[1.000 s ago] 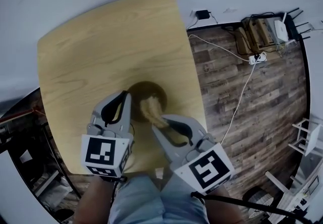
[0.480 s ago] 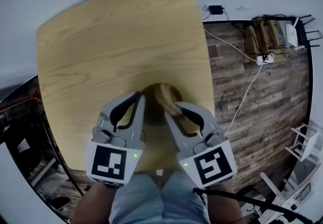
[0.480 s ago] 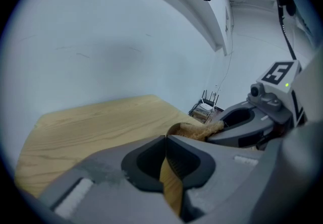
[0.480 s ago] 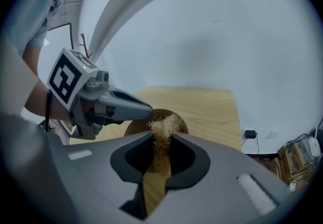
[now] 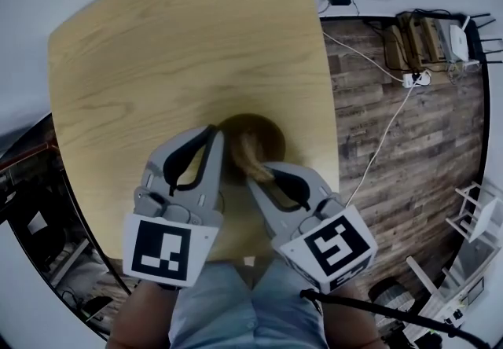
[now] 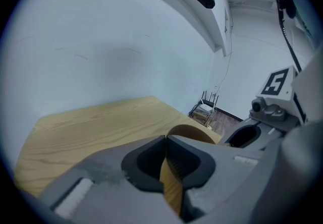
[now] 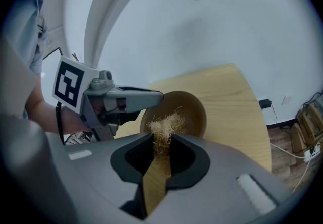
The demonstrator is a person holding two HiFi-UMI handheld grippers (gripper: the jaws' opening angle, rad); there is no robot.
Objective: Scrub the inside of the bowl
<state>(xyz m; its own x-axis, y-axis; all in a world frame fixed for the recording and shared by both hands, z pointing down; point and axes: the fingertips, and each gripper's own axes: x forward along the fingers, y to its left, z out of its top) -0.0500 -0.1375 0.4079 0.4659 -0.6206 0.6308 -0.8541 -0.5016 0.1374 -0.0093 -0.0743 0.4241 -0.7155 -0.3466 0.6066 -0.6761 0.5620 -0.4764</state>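
Brown wooden bowl (image 5: 274, 135), fibre scrubber (image 5: 248, 152) inside

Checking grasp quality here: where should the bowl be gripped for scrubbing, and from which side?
Probably best to pinch the thin rim of the bowl on its left side, coming from the person's side, one jaw inside and one outside, as the left gripper does. That leaves the open mouth free for the scrubber in the right gripper.

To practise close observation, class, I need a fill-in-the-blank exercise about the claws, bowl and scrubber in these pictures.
The left claw is shut on the ____ of the bowl.
The scrubber is held by the ____ claw.
The bowl stands on a ____ table.
Missing words: rim; right; wooden.
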